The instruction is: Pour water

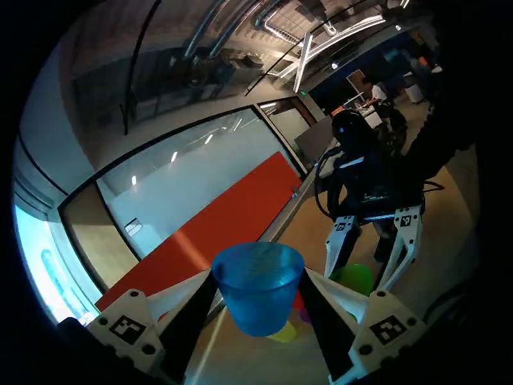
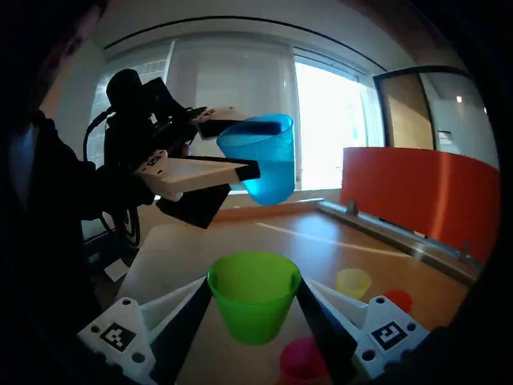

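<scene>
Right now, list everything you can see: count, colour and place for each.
blue cup: one, translucent blue, between the left gripper's fingers
green cup: one, bright green, between the right gripper's fingers
yellow cup: one, yellow, on the table
red cup: one, red, on the table beside the yellow cup
pink cup: one, pink, on the table near the green cup
table: one, light wood, under the cups
panel: one, orange-red, along the table's edge
windows: several, bright, behind the table
left gripper: one, white and black, holding the blue cup
right gripper: one, white and black, holding the green cup
sleeve: one, dark, behind the left gripper
</scene>
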